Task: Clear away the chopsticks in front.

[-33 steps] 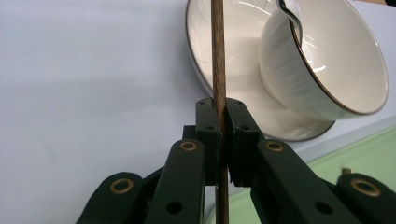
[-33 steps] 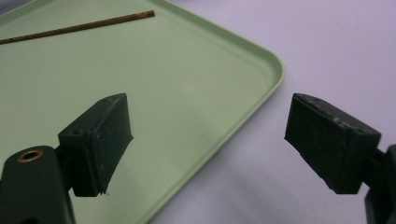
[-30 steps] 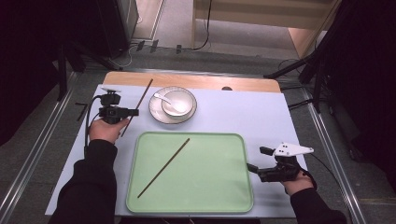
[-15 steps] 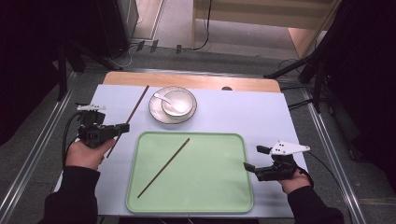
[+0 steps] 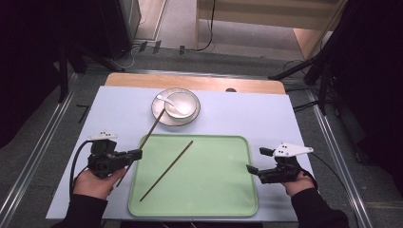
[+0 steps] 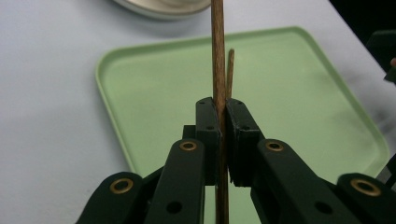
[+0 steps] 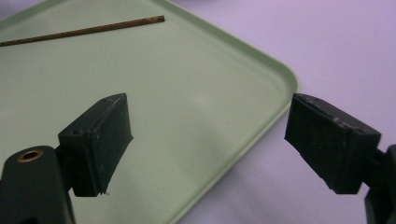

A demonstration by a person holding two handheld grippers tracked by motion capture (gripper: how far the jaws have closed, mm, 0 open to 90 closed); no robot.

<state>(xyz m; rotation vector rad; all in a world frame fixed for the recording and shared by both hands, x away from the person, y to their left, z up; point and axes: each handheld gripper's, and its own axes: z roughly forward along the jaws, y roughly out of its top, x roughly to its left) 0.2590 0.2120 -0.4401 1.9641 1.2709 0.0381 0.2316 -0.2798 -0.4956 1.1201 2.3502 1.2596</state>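
My left gripper (image 5: 139,153) is shut on a brown chopstick (image 5: 151,130), holding it at the left rim of the green tray (image 5: 237,199). The stick's far end points toward the plate. In the left gripper view the chopstick (image 6: 218,51) stands pinched between the jaws of my left gripper (image 6: 223,112). A second chopstick (image 5: 167,170) lies slantwise on the tray; its tip (image 7: 98,29) shows in the right gripper view. My right gripper (image 5: 250,169) hovers open at the tray's right rim (image 7: 275,100), nothing between its jaws; in its own view my right gripper (image 7: 205,140) spans that rim.
A white plate (image 5: 161,115) holding a small bowl and a white spoon (image 5: 166,100) sits behind the tray on the pale blue mat (image 5: 266,118). The wooden table edge (image 5: 199,82) runs along the back. A cable trails from the left gripper.
My left gripper carried the chopstick from beside the plate back and right, to the tray's left rim. The right gripper barely shifted.
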